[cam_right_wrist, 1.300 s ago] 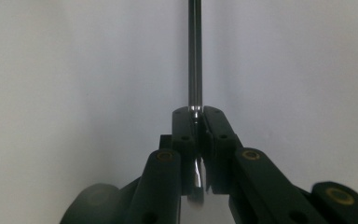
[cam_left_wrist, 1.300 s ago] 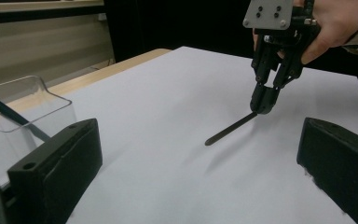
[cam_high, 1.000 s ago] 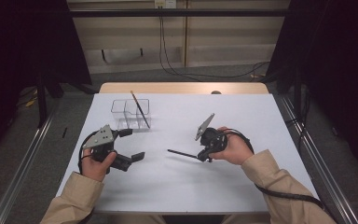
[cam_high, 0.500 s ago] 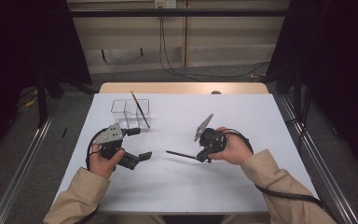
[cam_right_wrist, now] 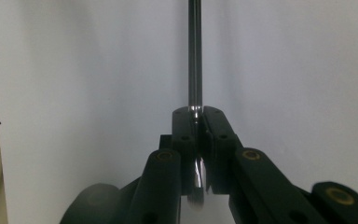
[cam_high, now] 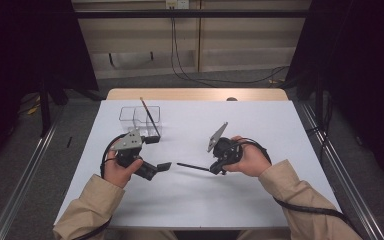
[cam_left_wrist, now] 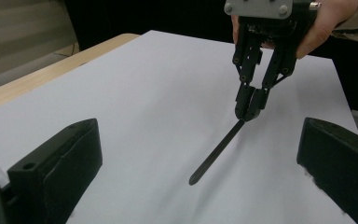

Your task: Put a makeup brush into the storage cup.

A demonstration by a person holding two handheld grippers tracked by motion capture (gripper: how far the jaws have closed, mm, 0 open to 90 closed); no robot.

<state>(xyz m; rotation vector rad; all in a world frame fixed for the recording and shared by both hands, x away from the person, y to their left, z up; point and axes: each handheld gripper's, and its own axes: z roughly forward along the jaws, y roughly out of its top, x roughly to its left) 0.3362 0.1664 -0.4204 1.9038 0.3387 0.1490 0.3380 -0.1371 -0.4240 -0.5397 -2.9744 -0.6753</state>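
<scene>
The left hand-held gripper (cam_high: 161, 152) hovers with jaws wide apart, a clear divided box (cam_high: 141, 119) just beyond it. To its right, the right hand-held gripper (cam_high: 213, 169) is clamped on a dark thin rod (cam_high: 192, 166), which points toward the left one above the white counter (cam_high: 260, 125). No readable writing.

The white sheet-covered counter (cam_high: 260, 200) is bright under soft light from above, while the room around it is very dark, and the person's arms leave only faint, fuzzy shadows. In the left gripper view the two big black fingers (cam_left_wrist: 58, 163) up close look blurry and dark, but the thin dark metal rod (cam_left_wrist: 216, 151) farther off is fairly sharp, with a soft shadow under it. In the right gripper view a bright streak of glare runs down that shiny rod (cam_right_wrist: 195, 60), the picture is a bit grainy, and its corners look grey and dim.
</scene>
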